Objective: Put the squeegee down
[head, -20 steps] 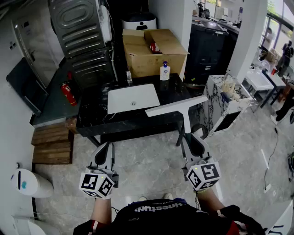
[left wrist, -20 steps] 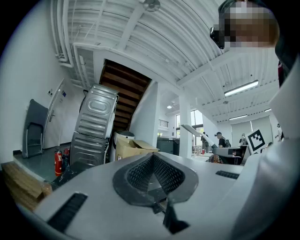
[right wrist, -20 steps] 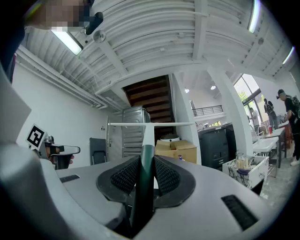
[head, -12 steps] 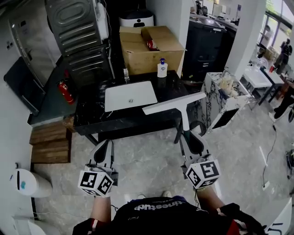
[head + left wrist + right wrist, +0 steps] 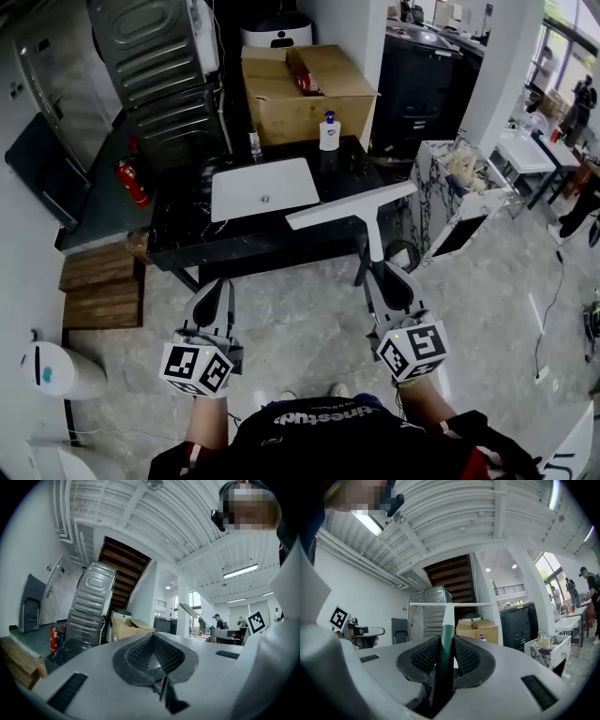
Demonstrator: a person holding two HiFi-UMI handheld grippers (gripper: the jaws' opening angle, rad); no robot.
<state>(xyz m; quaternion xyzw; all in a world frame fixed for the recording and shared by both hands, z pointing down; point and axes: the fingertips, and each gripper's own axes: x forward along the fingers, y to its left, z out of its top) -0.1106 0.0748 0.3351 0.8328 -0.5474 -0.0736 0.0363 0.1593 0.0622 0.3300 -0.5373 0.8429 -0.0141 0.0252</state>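
The squeegee has a long white blade and a dark green handle. My right gripper is shut on that handle and holds it level, with the blade hanging over the near right edge of the black table. In the right gripper view the handle sits clamped between both pads, and the blade runs crosswise ahead. My left gripper is low on the left, short of the table, its pads together with nothing between them.
On the table lie a white rectangular sink, a soap bottle and a small glass. Behind stands a cardboard box. A marble-clad cabinet is to the right, wooden pallets and a fire extinguisher to the left.
The table and what lies on it have slid a little down and left in the head view. Both grippers keep their places, and the right one's grip on the squeegee is unchanged.
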